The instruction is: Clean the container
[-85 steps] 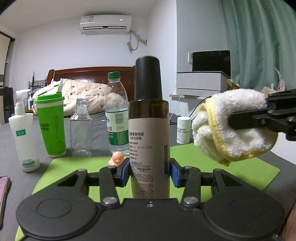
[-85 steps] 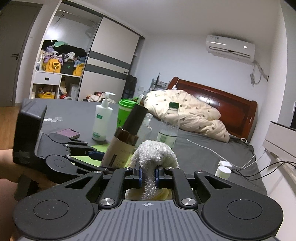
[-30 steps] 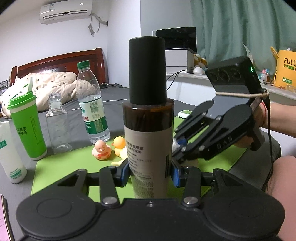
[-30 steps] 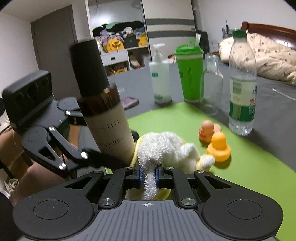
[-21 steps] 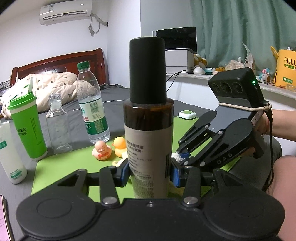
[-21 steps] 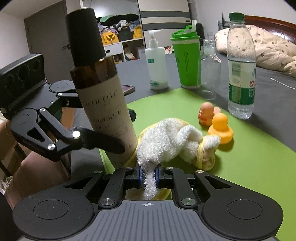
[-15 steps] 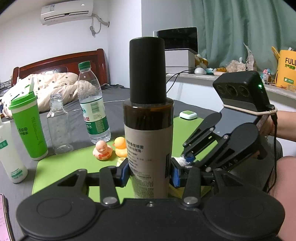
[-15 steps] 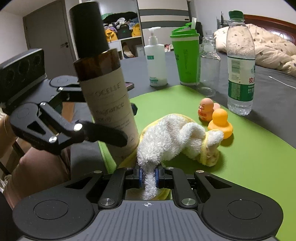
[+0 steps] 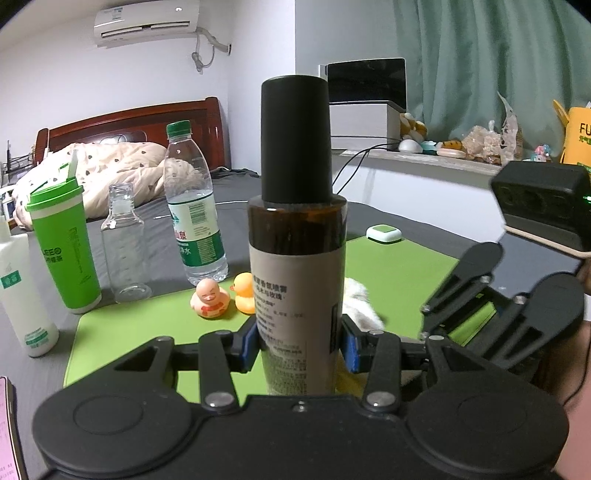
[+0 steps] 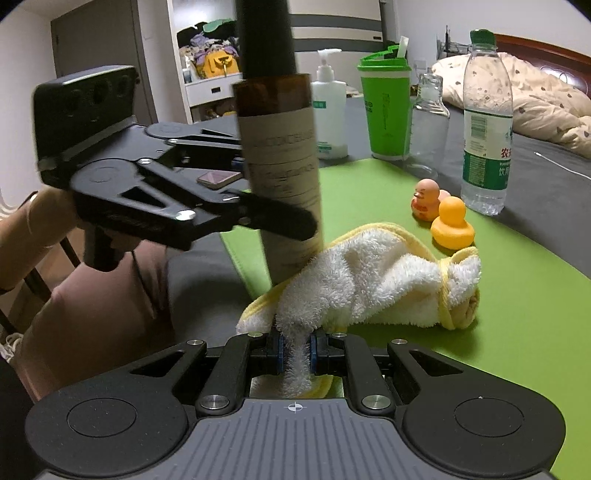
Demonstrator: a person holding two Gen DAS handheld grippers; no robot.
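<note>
Moved: fluffy white cloth with yellow edge (image 10: 373,284) now lower beside tall brown bottle with black cap (image 9: 297,236).
Jaws: left gripper (image 9: 298,341) squeezes bottle; right gripper (image 10: 295,350) pinches cloth.
Risk: a hard push could tip the bottle.

Bystanders around the green mat (image 9: 399,273)

Two toy ducks (image 10: 441,218) are placed beside a water bottle (image 9: 194,206); a green cup (image 9: 64,247) is seen behind.

You're in a home bedroom: wooden headboard (image 9: 129,122) with a rumpled patterned duvet (image 9: 110,173), wall air conditioner (image 9: 146,18), green curtains (image 9: 491,55) over a cluttered windowsill (image 9: 424,157), and an open wardrobe (image 10: 207,59) stuffed with clothes and bags.
</note>
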